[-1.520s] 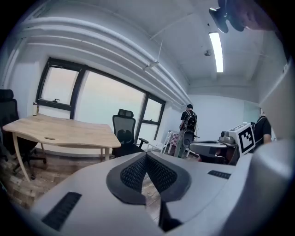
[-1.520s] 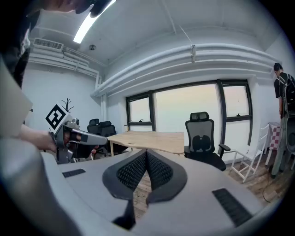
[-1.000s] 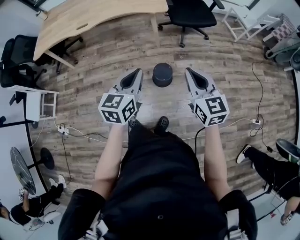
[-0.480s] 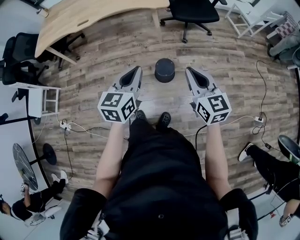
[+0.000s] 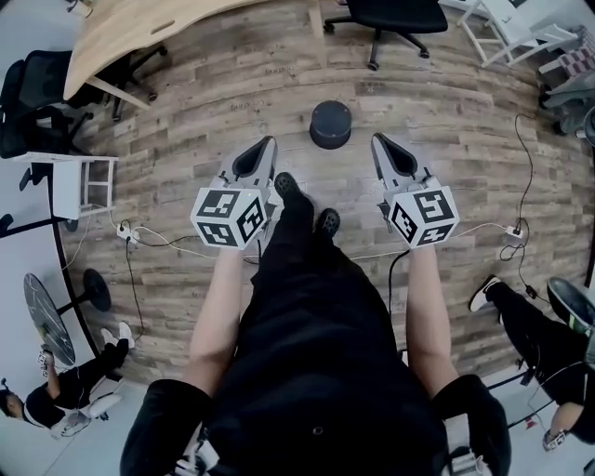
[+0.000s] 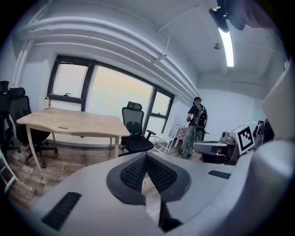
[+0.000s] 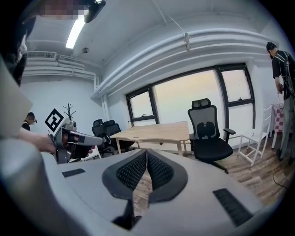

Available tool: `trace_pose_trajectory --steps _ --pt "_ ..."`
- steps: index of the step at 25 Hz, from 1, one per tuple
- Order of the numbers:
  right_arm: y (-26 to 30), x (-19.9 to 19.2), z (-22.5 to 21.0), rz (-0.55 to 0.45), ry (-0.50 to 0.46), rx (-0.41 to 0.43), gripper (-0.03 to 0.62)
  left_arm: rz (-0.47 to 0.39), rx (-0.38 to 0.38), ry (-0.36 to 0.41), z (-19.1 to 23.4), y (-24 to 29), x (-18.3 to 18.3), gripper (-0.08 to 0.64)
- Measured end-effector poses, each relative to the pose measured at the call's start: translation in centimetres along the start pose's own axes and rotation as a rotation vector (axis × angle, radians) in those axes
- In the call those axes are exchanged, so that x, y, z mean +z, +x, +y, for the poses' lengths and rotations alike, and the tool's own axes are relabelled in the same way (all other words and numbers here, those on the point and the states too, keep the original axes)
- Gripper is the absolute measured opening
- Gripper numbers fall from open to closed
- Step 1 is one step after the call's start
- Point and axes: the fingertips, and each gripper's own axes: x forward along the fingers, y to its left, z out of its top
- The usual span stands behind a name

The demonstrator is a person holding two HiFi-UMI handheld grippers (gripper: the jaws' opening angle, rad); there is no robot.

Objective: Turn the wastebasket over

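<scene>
A small dark round wastebasket (image 5: pixel 331 124) stands on the wood floor ahead of me, its flat closed end facing up. My left gripper (image 5: pixel 268 145) is shut and empty, a little left of the wastebasket and nearer to me. My right gripper (image 5: pixel 380 141) is shut and empty as well, just right of it. Neither touches the wastebasket. In the left gripper view the jaws (image 6: pixel 146 155) meet with nothing between them, and the right gripper view shows the same for its jaws (image 7: pixel 146 152). The wastebasket is hidden in both gripper views.
A light wooden desk (image 5: pixel 139 33) stands at the back left, a black office chair (image 5: pixel 390 19) behind the wastebasket. A white stool (image 5: pixel 79 186) is at the left, white racks (image 5: pixel 511 33) at the back right. Cables (image 5: pixel 149 260) cross the floor. People sit at the room's edges (image 5: pixel 521 321).
I have stepped forward, one foot now ahead between the grippers. Both grippers have sunk a little and stay shut. The wastebasket has not moved.
</scene>
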Motion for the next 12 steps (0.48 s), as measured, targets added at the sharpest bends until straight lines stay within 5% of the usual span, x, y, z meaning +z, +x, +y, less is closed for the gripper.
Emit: trace_pose_trajectory --steps 12 --pt "5.8 -0.8 -2.5 0.098 0.035 -0.063 0.034 0.031 -0.073 -0.021 3.7 5.7 1.3 0.017"
